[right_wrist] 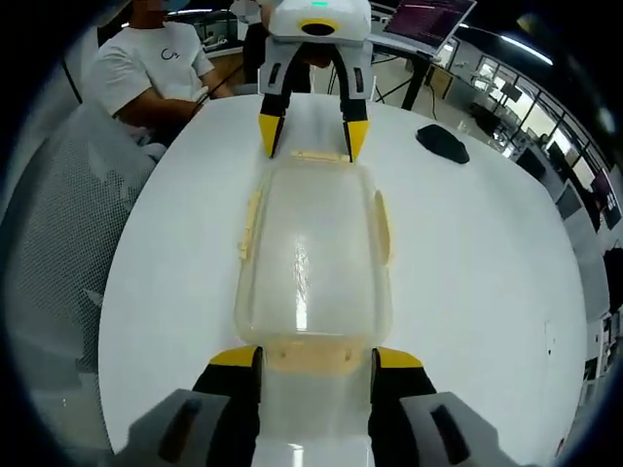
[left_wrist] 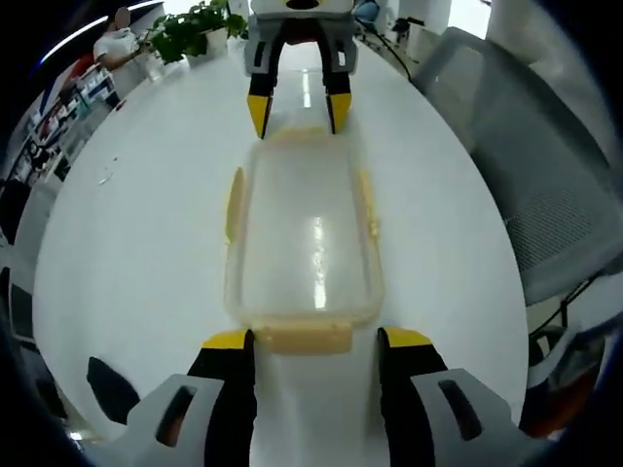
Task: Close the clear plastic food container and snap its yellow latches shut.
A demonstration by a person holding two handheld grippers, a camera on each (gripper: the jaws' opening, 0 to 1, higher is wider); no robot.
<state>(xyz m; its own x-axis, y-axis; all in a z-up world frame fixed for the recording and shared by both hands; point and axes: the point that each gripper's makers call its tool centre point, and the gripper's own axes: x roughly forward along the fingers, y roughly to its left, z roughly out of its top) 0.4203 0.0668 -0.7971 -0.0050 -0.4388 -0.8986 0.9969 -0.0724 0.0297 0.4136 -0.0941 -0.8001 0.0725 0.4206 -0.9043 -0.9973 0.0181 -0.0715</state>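
The clear container (left_wrist: 304, 238) lies with its lid on upon a white glossy table (left_wrist: 146, 233), between the two grippers. The left gripper (left_wrist: 316, 345) has its fingers spread around one end latch (left_wrist: 304, 338); the right gripper (right_wrist: 316, 362) is spread likewise at the opposite end. Beyond the table stand a mesh chair (left_wrist: 545, 185), green plants (left_wrist: 190, 29) and seated people (right_wrist: 146, 68).
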